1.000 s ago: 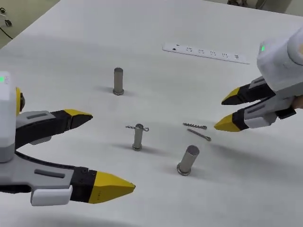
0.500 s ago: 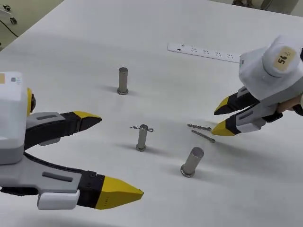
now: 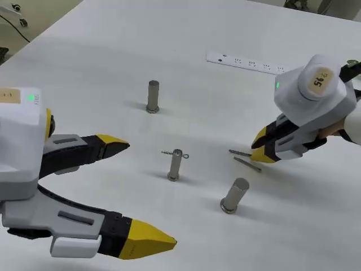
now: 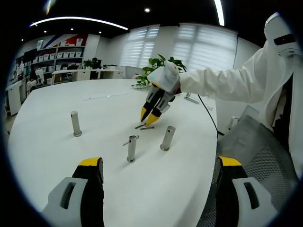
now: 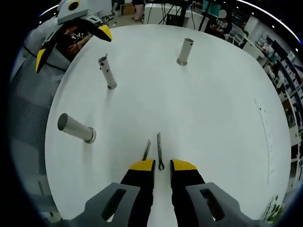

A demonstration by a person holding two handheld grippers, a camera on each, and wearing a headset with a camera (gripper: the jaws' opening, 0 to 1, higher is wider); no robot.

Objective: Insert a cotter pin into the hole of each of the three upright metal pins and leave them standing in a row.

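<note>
Three metal pins stand upright on the white table: a far one (image 3: pixel 153 96), a middle one (image 3: pixel 176 165) with a cotter pin through its top, and a near one (image 3: pixel 235 196). Two loose cotter pins (image 3: pixel 240 153) (image 3: pixel 247 164) lie flat right of the middle pin. My right gripper (image 3: pixel 259 150) is low over them, tips at their right ends. In the right gripper view the jaws stand narrowly apart (image 5: pixel 162 165), with the looped end of one cotter pin (image 5: pixel 160 150) between the tips and the other (image 5: pixel 147 149) just left. My left gripper (image 3: pixel 138 195) hovers wide open and empty at the near left.
A white power strip (image 3: pixel 242 63) lies at the far right of the table (image 3: pixel 84 68). A person's white sleeve (image 4: pixel 222 82) reaches in behind the right gripper. Chairs stand past the table edge in the left gripper view.
My right gripper has dropped down and left onto the loose cotter pins, and its jaws have narrowed. The left gripper stays wide open; the pins have not moved.
</note>
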